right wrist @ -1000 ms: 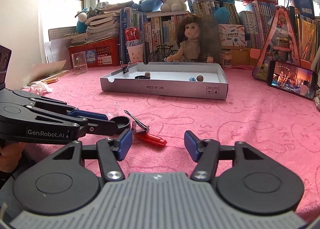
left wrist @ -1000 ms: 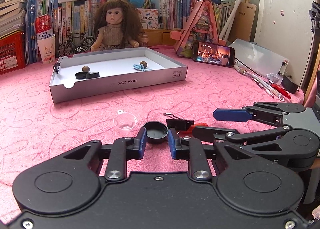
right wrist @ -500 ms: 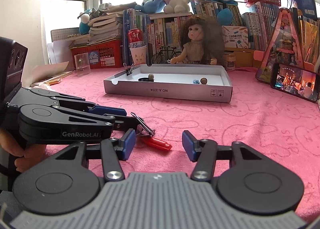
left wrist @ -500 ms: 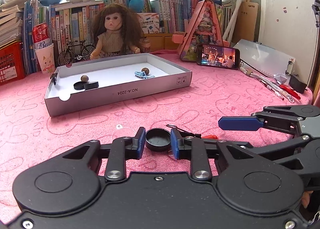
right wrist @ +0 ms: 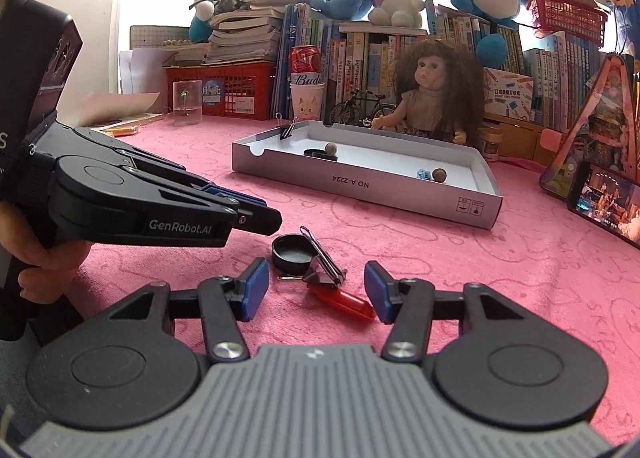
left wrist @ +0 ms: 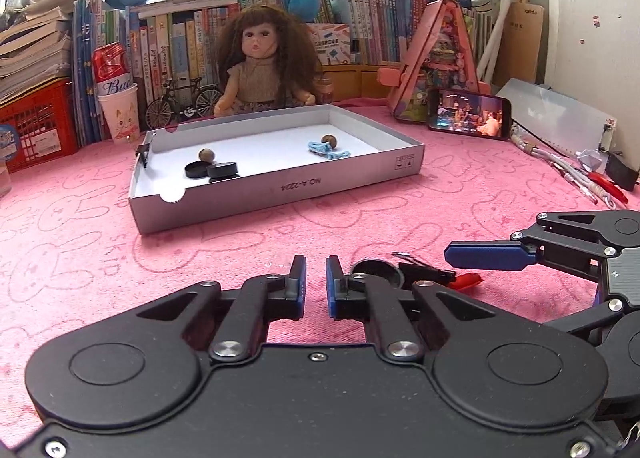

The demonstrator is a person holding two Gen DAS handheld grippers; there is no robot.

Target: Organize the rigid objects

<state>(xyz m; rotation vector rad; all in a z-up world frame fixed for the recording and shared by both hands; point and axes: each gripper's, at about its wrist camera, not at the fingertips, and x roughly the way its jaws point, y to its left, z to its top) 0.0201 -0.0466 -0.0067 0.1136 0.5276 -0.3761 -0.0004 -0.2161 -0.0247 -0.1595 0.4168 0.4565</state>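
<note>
Pink rabbit-print cloth covers the worktop, with a shallow grey box lying toward its far edge. Near the front edge, the left gripper is closed on nothing. The right gripper stands half open, and the red-handled nail clipper lies between its fingers, long axis slanting across them, touching the black cap beyond. I judge the right hand nearer.

My left gripper is all black, blue pads, silver screws, "GenRobot.AI" printed in white on its side. Right gripper: same, but a ribbed grey body.
</note>
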